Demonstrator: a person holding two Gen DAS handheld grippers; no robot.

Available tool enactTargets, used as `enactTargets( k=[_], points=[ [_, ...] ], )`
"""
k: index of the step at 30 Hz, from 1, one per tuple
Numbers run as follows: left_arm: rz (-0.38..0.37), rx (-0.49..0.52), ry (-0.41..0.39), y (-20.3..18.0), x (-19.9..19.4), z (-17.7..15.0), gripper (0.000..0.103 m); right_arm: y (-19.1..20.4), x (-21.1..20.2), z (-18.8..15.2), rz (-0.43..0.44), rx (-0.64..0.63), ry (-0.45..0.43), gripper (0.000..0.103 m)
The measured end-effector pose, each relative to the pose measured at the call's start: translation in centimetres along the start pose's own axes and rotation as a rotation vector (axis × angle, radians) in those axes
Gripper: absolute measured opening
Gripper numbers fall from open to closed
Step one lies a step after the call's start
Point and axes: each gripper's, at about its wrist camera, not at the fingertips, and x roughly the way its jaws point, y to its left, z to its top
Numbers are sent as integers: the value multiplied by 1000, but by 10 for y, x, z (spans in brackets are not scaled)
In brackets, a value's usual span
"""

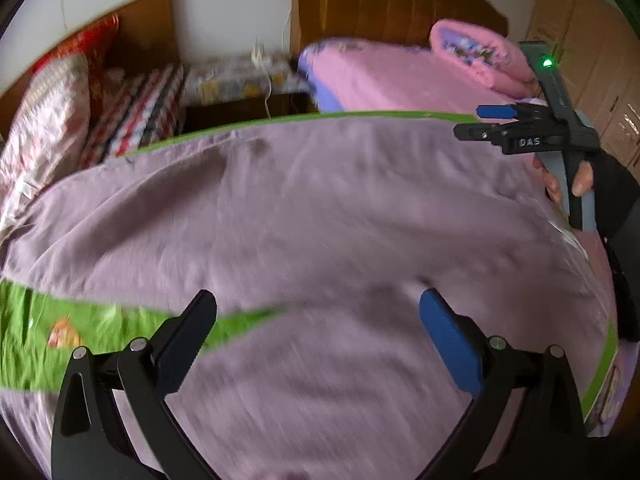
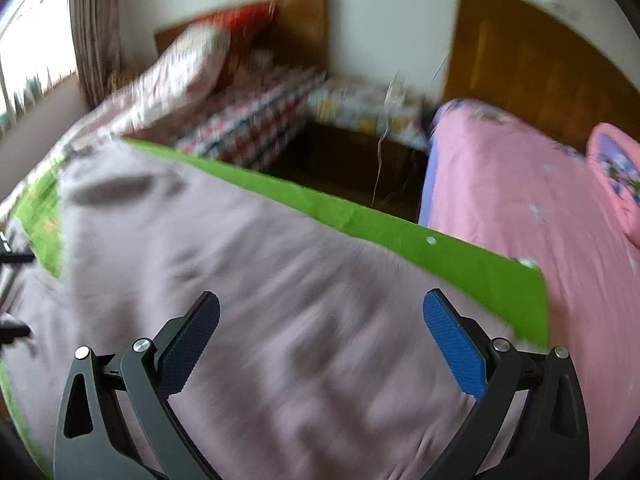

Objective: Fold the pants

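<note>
Mauve pants (image 1: 320, 216) lie spread flat on a green mat (image 1: 36, 332). They also fill the lower half of the right wrist view (image 2: 248, 280). My left gripper (image 1: 318, 304) is open and empty, hovering just above the pants near a gap between two cloth parts. My right gripper (image 2: 320, 304) is open and empty above the pants, close to the mat's far edge (image 2: 400, 236). In the left wrist view the right gripper (image 1: 472, 122) shows at the far right, held by a hand, its jaws apart.
A bed with a pink cover (image 2: 520, 200) lies beyond the mat, with a pink pillow (image 1: 480, 56). A second bed with a patterned quilt (image 2: 248, 120) stands at the left. A dark nightstand (image 2: 352, 156) sits between them. Wooden cabinets (image 1: 592, 60) stand at the right.
</note>
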Motion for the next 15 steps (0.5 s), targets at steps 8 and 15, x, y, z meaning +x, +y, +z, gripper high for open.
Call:
enactTargets(
  k=[8,15],
  points=[
    [-111,-252,147,89,45,81,101,-41,69,23,159,58,216,99],
    [-345,-508,175,114,81,122,101,-4,4,7,97,-105,33,19]
  ],
)
